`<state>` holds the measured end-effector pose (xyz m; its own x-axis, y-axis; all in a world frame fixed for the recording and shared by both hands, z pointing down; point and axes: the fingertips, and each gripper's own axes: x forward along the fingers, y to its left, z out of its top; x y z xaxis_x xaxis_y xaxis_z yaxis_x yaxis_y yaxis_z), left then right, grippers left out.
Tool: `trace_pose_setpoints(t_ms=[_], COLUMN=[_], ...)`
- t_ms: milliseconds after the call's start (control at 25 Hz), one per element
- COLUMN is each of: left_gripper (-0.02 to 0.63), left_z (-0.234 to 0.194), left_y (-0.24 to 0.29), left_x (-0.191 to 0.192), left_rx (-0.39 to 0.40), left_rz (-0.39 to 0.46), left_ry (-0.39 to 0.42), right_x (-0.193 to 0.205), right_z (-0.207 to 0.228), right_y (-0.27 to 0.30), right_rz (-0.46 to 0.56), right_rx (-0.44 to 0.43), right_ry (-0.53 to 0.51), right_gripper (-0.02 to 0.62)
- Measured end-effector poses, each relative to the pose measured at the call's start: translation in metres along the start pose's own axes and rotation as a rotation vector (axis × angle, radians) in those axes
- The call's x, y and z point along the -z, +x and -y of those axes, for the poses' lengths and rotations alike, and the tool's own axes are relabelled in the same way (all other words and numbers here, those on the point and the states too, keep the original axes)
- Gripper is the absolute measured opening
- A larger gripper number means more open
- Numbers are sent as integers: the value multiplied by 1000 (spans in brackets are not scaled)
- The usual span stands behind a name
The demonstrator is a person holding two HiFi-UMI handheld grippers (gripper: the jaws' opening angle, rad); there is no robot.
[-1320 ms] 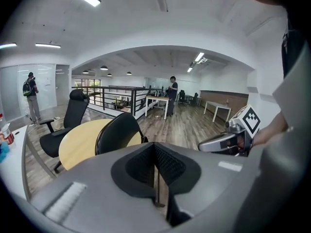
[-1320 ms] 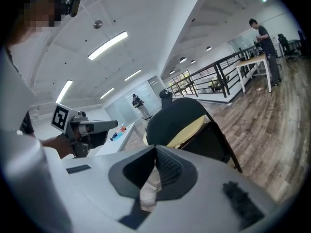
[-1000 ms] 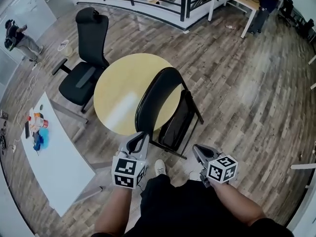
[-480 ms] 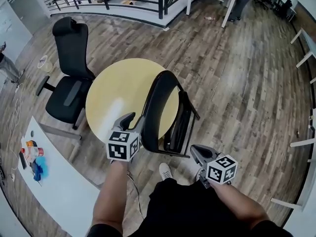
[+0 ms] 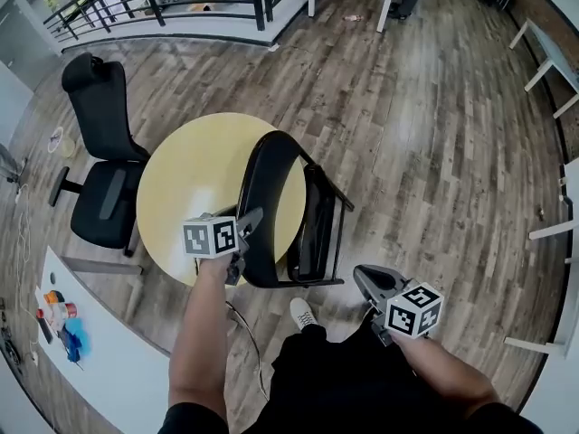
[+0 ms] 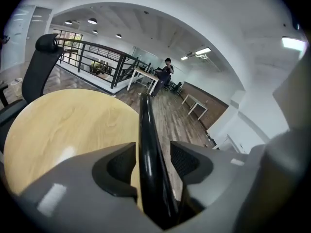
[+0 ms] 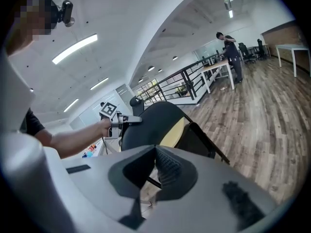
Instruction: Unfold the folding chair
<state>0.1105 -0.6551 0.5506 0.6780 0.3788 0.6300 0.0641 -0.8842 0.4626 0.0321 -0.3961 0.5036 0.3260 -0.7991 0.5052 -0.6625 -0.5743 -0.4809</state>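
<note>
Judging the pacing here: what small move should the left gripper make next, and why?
Probably close the left gripper on the backrest: its jaws have just been opening and straddle the backrest's edge without pressing it, and the chair stands folded.

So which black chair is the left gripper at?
The folding chair beside the round table: its backrest edge stands between the jaws of the left gripper, which have just been opening. The office chair stands beyond the table.

The folding chair [image 5: 262, 197] looks glossy black plastic, the round table [image 5: 185, 188] smooth wood, the floor [image 5: 425, 134] matt planks.
</note>
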Motion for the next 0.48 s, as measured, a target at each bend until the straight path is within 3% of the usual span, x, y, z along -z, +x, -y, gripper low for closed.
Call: trace_pose_setpoints(t_ms=[80, 160, 200, 280, 320, 480], left_gripper=[232, 210, 206, 201, 166, 126], left_z=[5, 2, 0, -2, -3, 6], left_y=[7, 11, 11, 10, 10, 9], left_x=[5, 8, 8, 7, 7, 8], left_rx=[-37, -124, -152, -164, -164, -139], left_rz=[-20, -46, -50, -40, -34, -23], left_ry=[61, 138, 139, 79, 51, -3], right_x=[-3, -5, -6, -8, -9, -7], right_z=[10, 20, 25, 34, 39, 55], right_y=[-8, -16, -20, -30, -34, -46], right_rz=[4, 2, -1, -5, -4, 7], right_rx=[5, 10, 12, 17, 21, 36], right_ry=[-5, -13, -15, -17, -16, 3], right_gripper=[5, 5, 5, 5, 5, 5])
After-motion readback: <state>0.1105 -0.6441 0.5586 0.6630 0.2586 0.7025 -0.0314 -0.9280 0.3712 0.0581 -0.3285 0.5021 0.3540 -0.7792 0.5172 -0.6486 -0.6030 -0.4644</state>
